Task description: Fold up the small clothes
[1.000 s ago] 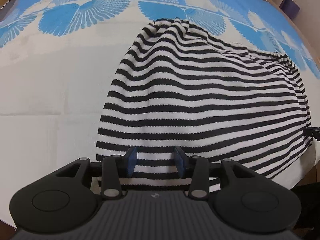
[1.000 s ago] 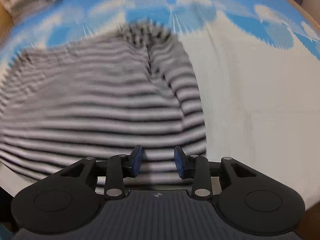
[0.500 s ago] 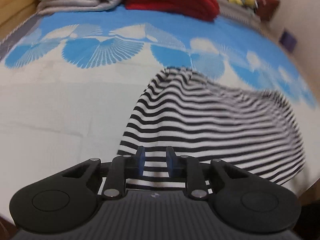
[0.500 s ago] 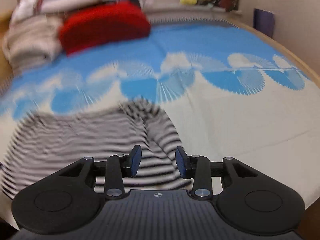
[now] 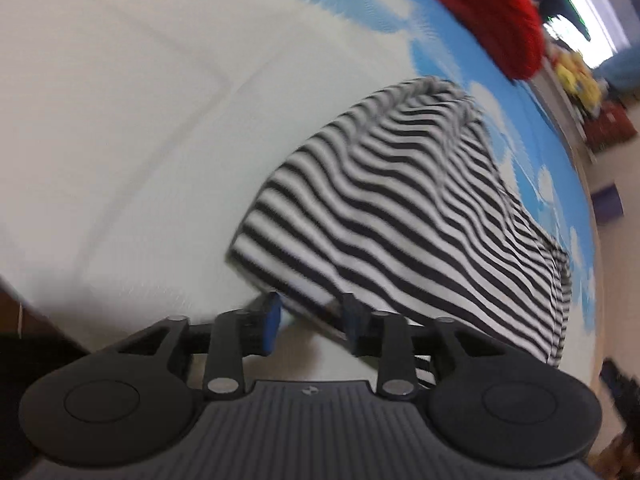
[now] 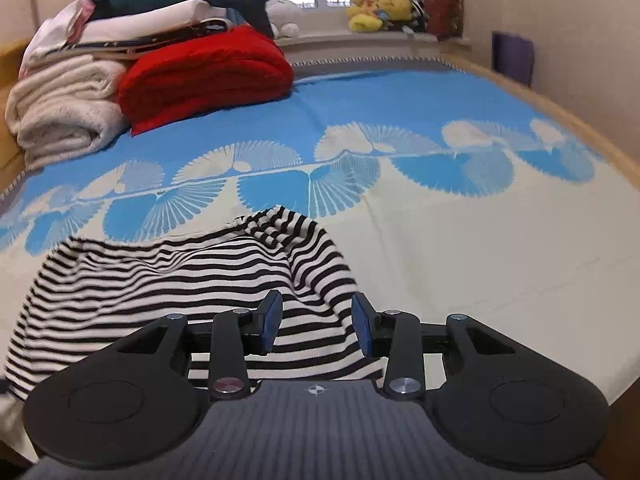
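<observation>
- We are working on a bed covered by a cream and blue fan-patterned sheet; far ahead of our right tongs sit a folded red blanket and a stack of cream towels.
- The small black-and-white striped knit garment lies on the sheet directly ahead of both tongs, its near edge running under the right ones.
- Our left tongs have changed most: half a second ago they were nearly pinched together over the near hem; now the jaws stand apart, rolled sideways, with the hem between them but not clamped.
- Our right tongs remain spread open, holding nothing, above the garment's right side.
- We judge the hem has been let go, so the next fold needs a fresh grasp of it.
</observation>
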Demonstrator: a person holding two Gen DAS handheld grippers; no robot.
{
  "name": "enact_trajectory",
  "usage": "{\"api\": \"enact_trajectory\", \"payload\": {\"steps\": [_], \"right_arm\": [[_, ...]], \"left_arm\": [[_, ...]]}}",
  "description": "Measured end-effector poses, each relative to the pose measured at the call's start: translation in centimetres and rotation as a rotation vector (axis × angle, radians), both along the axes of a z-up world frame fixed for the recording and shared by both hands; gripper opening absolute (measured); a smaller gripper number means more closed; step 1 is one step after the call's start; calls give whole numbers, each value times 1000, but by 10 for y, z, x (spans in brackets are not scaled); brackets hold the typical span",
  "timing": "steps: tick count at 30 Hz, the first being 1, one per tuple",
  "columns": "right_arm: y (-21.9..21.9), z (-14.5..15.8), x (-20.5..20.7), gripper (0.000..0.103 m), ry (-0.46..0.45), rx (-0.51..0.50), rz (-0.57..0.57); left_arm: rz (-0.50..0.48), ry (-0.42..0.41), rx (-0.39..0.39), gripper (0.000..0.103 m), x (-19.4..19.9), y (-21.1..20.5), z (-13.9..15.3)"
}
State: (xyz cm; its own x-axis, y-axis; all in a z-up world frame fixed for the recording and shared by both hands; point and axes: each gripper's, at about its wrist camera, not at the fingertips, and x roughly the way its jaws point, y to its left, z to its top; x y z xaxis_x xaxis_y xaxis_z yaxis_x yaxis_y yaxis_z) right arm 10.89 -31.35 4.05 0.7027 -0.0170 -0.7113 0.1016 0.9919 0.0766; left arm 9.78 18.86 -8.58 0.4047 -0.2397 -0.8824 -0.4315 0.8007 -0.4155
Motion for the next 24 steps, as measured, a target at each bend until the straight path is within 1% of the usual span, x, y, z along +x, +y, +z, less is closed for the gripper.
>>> {"api": "enact_trajectory", "payload": {"steps": [2,7,10,17,18,19,20,22,24], "right_arm": [[-5,-1,2,40,8,38,-15],[-11,-2,2,40,9,65,-30],[-12,-3,3,40,13,61,-31],[-12,-6,4,40,20,50,-43],[-12,-6,4,40,22,47,-45],[-12,-7,4,40,23,43,-46],[-11,-7,4,40,23,40,-47],[-11,-8,4,40,24,33,-52],[-10,-8,5,40,24,30,-59]], "left_arm": [[36,9,-11,38,0,5,-6],[77,-12,-31,39,7,11,-10],[90,-26,-21,39,13,10,-11],[81,-54,25,38,21,5,-13],[72,-57,30,35,23,4,-13],[60,-61,35,28,24,3,-14],[48,-64,35,16,24,2,-14],[29,-78,36,12,25,1,-12],[1,-103,58,10,24,-2,-6]]}}
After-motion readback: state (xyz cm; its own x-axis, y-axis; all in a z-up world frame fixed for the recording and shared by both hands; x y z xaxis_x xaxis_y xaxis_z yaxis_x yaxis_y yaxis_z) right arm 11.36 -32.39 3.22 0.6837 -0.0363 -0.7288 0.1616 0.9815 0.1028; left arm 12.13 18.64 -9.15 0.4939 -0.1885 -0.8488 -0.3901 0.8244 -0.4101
